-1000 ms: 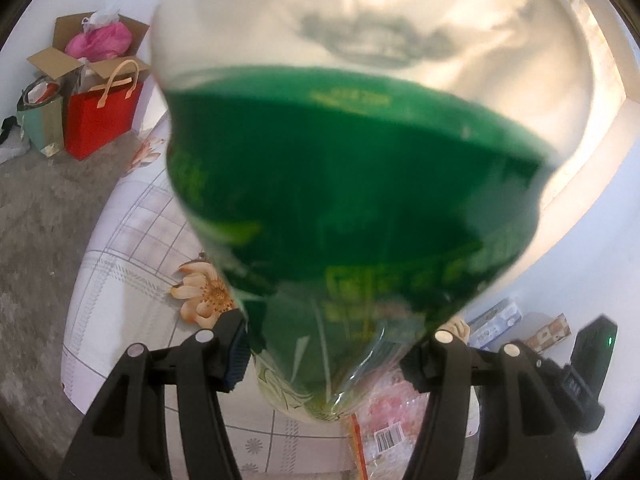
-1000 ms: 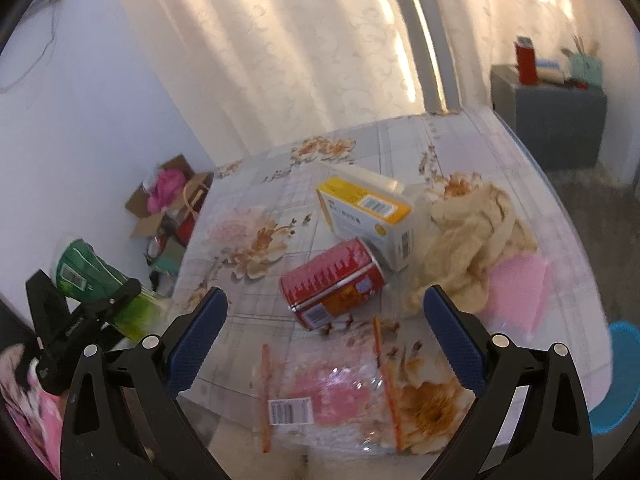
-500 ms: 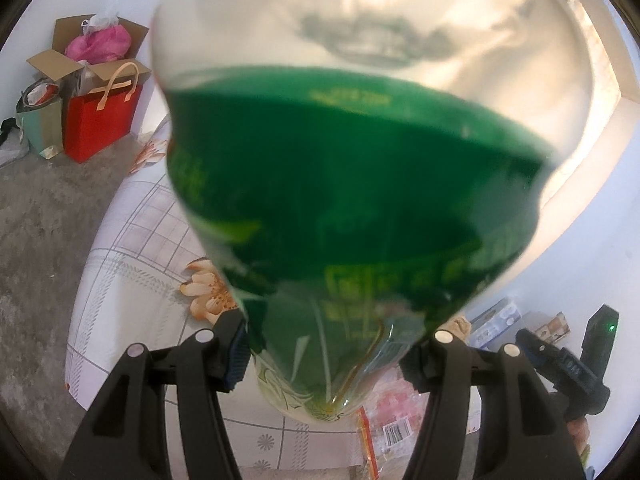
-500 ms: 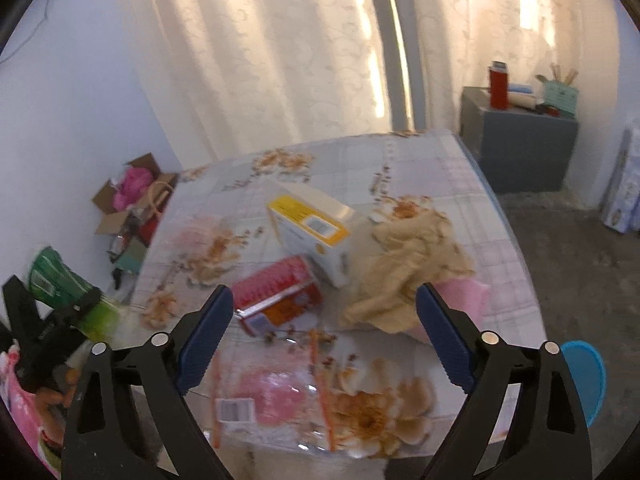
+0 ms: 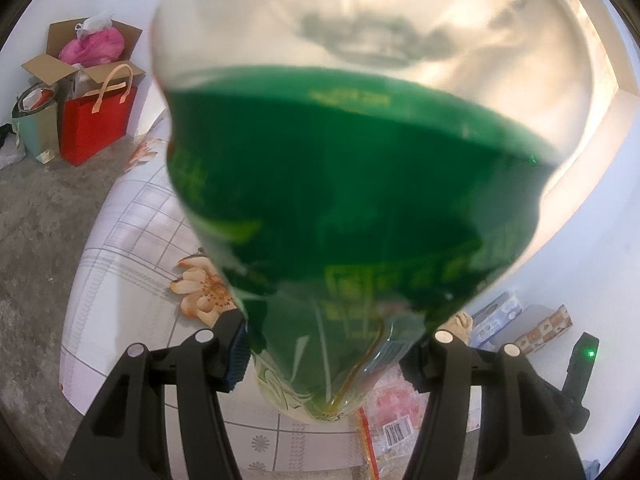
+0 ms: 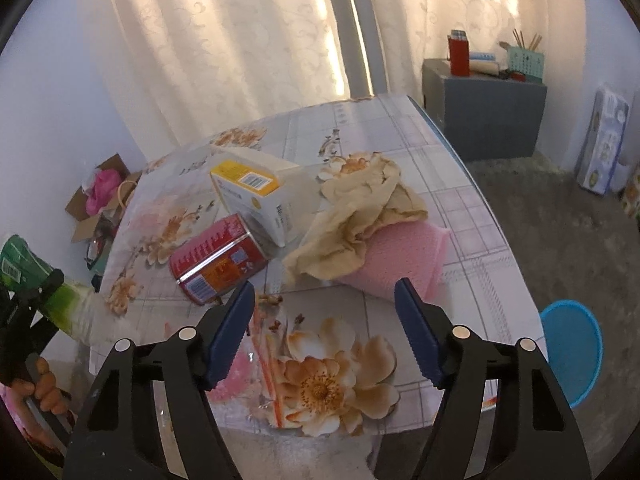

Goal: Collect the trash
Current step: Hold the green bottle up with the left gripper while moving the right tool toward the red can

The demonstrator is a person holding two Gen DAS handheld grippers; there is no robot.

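My left gripper (image 5: 324,356) is shut on a clear plastic bottle with a green label (image 5: 352,200), which fills most of the left wrist view. The same bottle (image 6: 24,264) shows at the far left of the right wrist view. My right gripper (image 6: 324,308) hangs over the table's near edge with its jaws closing and nothing pressed between them. Under it lies a clear plastic bag with a red zip strip (image 6: 264,360). Beyond it are a red can (image 6: 216,262) on its side, a yellow and white carton (image 6: 256,196), a crumpled beige cloth (image 6: 360,216) and a pink sponge (image 6: 404,260).
The flowered tablecloth (image 6: 400,140) covers a table by the curtain. A blue stool (image 6: 572,344) stands at the right edge, with a grey cabinet (image 6: 484,108) behind it. On the floor to the left are a cardboard box (image 5: 88,52) and a red paper bag (image 5: 96,120).
My right gripper has come down and shifted right toward the near table edge, and its jaws have narrowed. The left gripper and bottle have stayed put.
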